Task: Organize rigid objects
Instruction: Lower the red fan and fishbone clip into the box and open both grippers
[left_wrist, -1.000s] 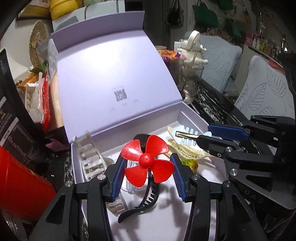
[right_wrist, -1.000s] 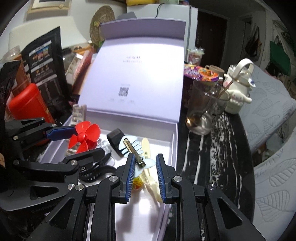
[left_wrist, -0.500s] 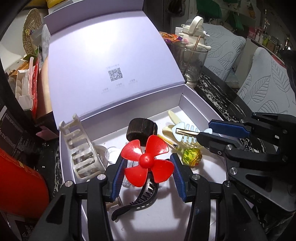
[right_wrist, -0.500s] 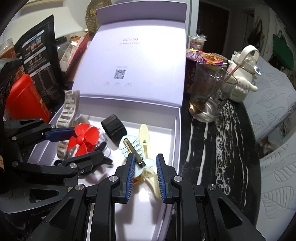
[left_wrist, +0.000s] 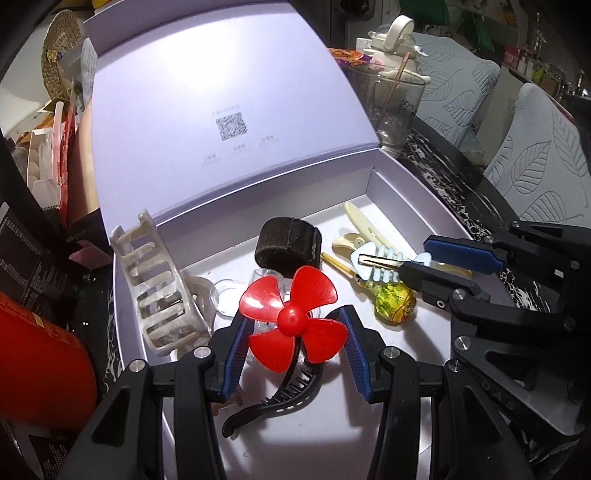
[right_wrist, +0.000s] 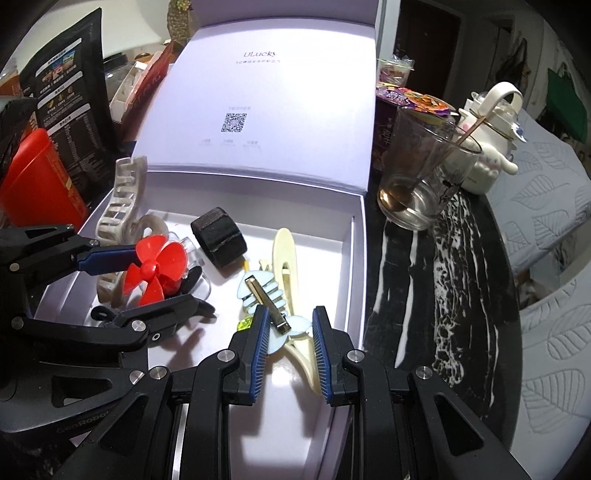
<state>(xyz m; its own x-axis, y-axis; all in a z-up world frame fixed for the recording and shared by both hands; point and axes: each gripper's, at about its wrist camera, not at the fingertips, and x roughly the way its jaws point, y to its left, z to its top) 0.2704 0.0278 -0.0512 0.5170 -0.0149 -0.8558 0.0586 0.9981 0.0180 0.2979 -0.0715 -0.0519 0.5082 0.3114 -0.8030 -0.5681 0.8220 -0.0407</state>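
A: While both pairs of tongs are held over the open lavender box (left_wrist: 406, 195), what has been altered since a second ago?

B: Both have been lowered toward the box floor and tipped downward, so more of the floor and less of the room behind is taken in by each view. Nothing has been let go. It is judged that the two carried pieces are about to be set down among the things already gathered there.

A: How are the left tongs (left_wrist: 293, 345) set, and what is held?

B: They are clamped on a clear-bodied part carrying the red propeller (left_wrist: 293, 317), which is seen at lower centre of the left view, above the black hair claw (left_wrist: 284, 391) lying on the floor.

A: And the right tongs (right_wrist: 288, 343)?

B: They are closed on the tail of the pale blue fishbone clip (right_wrist: 264, 295), at lower centre of the right view. The clip is carried over the cream hair clip (right_wrist: 286, 266), with the yellow-green lollipop (left_wrist: 393, 302) just beside it.

A: What else is found in the box?

B: A marbled white claw clip (left_wrist: 155, 291) is propped at the left wall, and a dark band (left_wrist: 288, 245) is placed near the middle. A glass (right_wrist: 421, 173) is stood outside, on the table (right_wrist: 443, 277) at the right.
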